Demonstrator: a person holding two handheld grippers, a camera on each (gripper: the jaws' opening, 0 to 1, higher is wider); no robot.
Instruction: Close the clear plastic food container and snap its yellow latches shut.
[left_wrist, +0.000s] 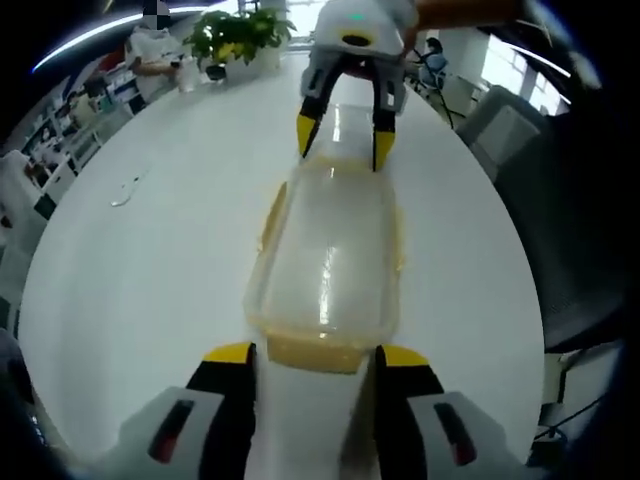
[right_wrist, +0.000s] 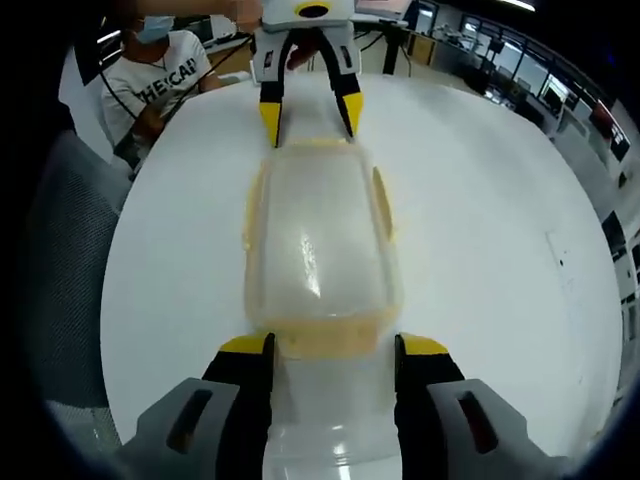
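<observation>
Both grippers sit at opposite short ends of the clear food container (left_wrist: 328, 262), which lies lengthwise on the white table (left_wrist: 150, 260) between them. Seen in the left gripper view, the left gripper (left_wrist: 316, 358) has its yellow-tipped jaws spread wide, one on each side of the container's near end, where a yellow latch (left_wrist: 315, 352) lies between the tips; whether the tips touch the container is hard to tell. At the container's far end in that view stands the right gripper (left_wrist: 340, 140), jaws also apart and pointing down at the far rim, its tips just over or on the edge. From the right gripper view the arrangement is mirrored: the right gripper's own jaws flank the near latch and the left gripper stands at the far end. The lid appears to rest on the container, but its clear plastic and the glare on it make the seam hard to read. Yellow latches (right_wrist: 383, 203) along the long sides stick outward from the container's walls; whether the end latches are snapped down cannot be made out. Beyond the container, a potted plant (left_wrist: 238, 38) sits at the table's far edge, and a seated person (right_wrist: 155, 80) is partly cut off.
</observation>
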